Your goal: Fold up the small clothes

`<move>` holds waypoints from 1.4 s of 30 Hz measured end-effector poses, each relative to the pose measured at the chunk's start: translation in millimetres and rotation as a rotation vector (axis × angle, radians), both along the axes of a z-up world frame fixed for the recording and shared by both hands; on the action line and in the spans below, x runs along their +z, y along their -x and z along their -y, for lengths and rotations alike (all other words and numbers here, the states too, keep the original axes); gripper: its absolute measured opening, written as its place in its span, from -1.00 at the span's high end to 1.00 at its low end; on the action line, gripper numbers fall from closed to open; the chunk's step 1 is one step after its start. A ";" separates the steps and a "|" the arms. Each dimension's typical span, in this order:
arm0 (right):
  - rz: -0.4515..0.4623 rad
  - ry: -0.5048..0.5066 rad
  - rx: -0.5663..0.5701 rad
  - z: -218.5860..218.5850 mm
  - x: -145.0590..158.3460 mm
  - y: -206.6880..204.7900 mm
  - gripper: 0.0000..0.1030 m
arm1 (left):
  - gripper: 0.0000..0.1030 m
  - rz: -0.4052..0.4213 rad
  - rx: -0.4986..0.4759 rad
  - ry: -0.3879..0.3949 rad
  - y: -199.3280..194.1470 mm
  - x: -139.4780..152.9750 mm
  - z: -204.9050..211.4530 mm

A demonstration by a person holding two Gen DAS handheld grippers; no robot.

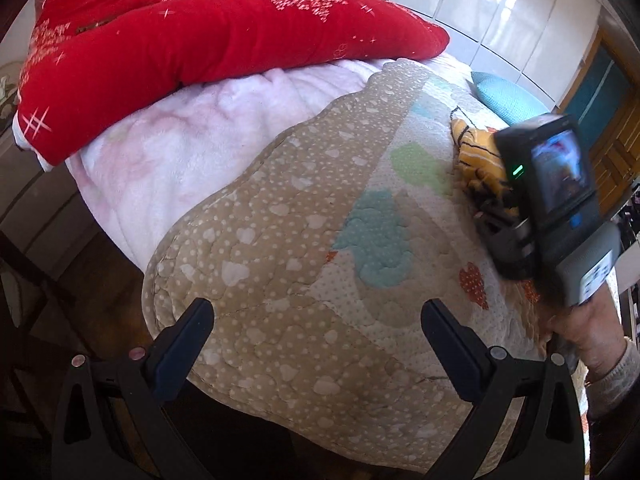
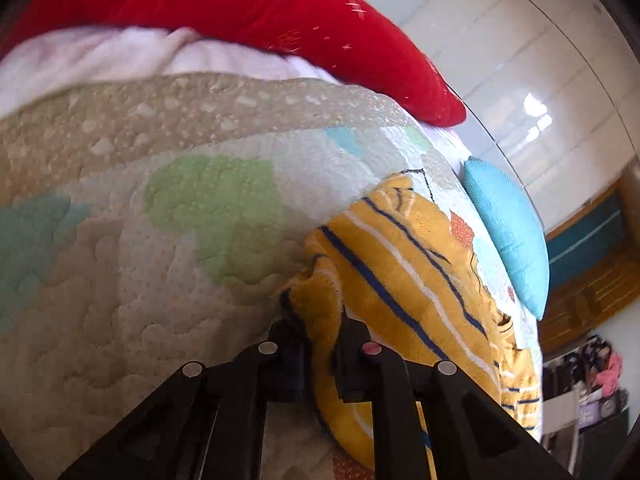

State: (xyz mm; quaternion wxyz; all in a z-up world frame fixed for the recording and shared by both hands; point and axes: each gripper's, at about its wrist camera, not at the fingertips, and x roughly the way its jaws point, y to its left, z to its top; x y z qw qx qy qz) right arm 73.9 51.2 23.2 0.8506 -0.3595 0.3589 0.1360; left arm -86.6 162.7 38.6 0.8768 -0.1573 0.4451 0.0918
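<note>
A small yellow garment with navy and white stripes [image 2: 404, 264] lies crumpled on the quilted bedspread [image 2: 120, 280]. My right gripper [image 2: 320, 340] is shut on the garment's near edge, with cloth bunched between the fingers. In the left wrist view the garment [image 1: 476, 156] shows at the right, partly hidden by the right gripper body and its camera [image 1: 556, 184]. My left gripper [image 1: 316, 324] is open and empty, hovering over the beige dotted border of the bedspread [image 1: 280, 240], well left of the garment.
A red quilt [image 1: 200, 40] lies on a pink fleece blanket [image 1: 160, 140] at the back of the bed. A blue cushion [image 2: 508, 232] sits by the garment at the far edge. White wardrobe doors [image 2: 520, 60] stand behind. The bed edge and dark floor [image 1: 60, 280] are at left.
</note>
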 end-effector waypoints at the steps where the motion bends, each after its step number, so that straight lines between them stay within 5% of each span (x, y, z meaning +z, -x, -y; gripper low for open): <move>1: 0.010 -0.065 -0.041 14.5 16.1 -4.9 0.85 | -1.00 0.002 -0.007 -0.009 -0.5 2.2 3.5; 8: 0.092 -0.596 -0.446 209.8 129.3 -34.6 0.86 | -1.00 0.007 -0.075 -0.036 -10.4 14.0 39.1; 11: 0.113 -0.712 -0.626 305.1 128.4 -11.6 0.86 | -1.00 0.005 -0.133 -0.051 -17.5 14.8 64.4; 15: 0.006 -0.742 -0.788 385.0 76.8 19.6 0.86 | -1.00 -0.018 -0.223 -0.054 -29.7 10.6 103.3; 19: -0.071 -0.871 -0.812 413.5 40.1 54.8 0.86 | -1.00 -0.015 -0.317 -0.060 -37.3 13.4 143.5; 27: -0.045 -0.858 -0.755 415.5 34.6 59.8 0.81 | -1.00 0.019 -0.444 -0.149 -50.4 23.0 203.3; 31: -0.047 -0.851 -0.777 432.6 25.2 61.3 0.18 | -1.00 0.015 -0.481 -0.147 -59.3 19.1 222.6; 34: -0.033 -0.944 -0.801 457.2 18.3 73.7 -0.04 | -1.00 0.020 -0.496 -0.172 -62.9 5.1 235.1; 39: -0.050 -1.126 -0.827 492.7 -1.0 86.4 -0.09 | -1.00 -0.095 -0.501 -0.203 -71.2 -41.9 246.7; 42: -0.037 -1.156 -0.827 494.9 -4.5 88.3 -0.09 | -1.00 -0.063 -0.478 -0.181 -67.6 -47.2 243.0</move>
